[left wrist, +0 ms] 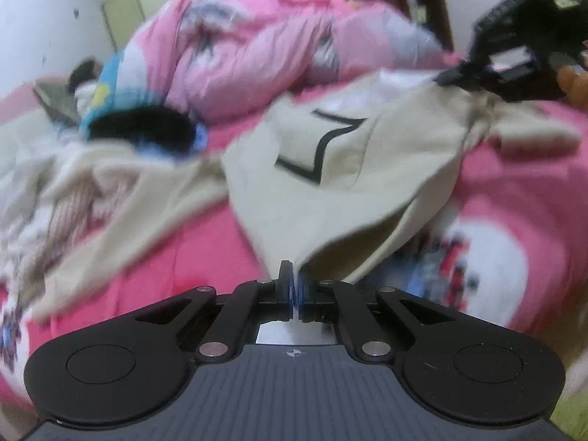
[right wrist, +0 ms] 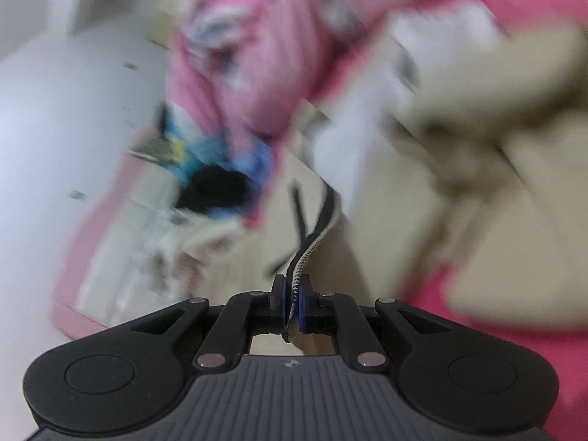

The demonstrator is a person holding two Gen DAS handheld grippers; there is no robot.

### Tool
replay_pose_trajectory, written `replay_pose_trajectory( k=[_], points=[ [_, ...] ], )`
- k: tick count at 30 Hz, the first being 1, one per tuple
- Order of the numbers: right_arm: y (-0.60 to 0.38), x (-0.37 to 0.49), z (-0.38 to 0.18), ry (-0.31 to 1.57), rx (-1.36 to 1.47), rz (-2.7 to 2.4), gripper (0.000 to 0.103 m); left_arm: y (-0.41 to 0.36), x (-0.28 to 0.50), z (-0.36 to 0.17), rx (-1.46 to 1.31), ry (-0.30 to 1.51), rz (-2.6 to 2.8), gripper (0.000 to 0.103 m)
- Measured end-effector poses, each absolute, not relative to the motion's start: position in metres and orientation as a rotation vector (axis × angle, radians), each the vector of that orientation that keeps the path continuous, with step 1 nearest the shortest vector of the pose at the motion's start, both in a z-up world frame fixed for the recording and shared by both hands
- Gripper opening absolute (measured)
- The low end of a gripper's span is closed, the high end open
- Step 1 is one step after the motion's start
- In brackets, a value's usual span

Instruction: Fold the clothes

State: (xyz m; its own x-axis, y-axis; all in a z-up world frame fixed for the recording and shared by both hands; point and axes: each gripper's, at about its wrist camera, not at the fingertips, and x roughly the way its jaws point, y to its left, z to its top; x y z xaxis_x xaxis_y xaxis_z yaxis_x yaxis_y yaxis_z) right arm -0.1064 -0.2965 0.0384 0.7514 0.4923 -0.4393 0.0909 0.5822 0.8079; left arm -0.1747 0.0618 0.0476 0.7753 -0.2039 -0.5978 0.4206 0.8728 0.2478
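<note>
While both jaws clamped on it, beige jacket taut btwn left gripper & right gripper, long axis gripper-to-gripper.

A cream jacket with a black angular outline printed on it and a black-and-white zipper edge lies ahead of the black left gripper, whose pads are blue. Under it spreads a hot-pink bed sheet with a white circle holding red and black marks. Beyond, a lighter pink quilt carries grey and white prints. Far left sits a blue, yellow and black bundle.
</note>
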Motion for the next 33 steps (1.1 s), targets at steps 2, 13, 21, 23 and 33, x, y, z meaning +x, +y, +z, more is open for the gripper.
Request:
replay_pose_trajectory(
  k=[2, 13, 21, 23, 33],
  points=[
    [-0.292, -0.107, 0.023, 0.765, 0.948, 0.224, 0.006, 0.066, -0.174, 0.040, 0.364, 0.630, -0.348, 0.001],
    [-0.279, -0.114, 0.021, 0.822, 0.785, 0.171, 0.009, 0.085, -0.161, 0.039, 0.282, 0.683, -0.388, 0.002],
    [-0.313, -0.162, 0.023, 0.742, 0.914, 0.168, 0.043, 0.116, -0.156, 0.068, 0.127, 0.725, -0.495, 0.024],
    [-0.336, -0.182, 0.023, 0.698, 0.980, 0.137, 0.046, 0.116, -0.149, 0.073, 0.078, 0.725, -0.508, 0.025],
    [-0.444, -0.204, 0.043, 0.461, 1.083, -0.111, 0.050, 0.081, -0.107, 0.063, 0.032, 0.816, -0.510, 0.027]
  ],
)
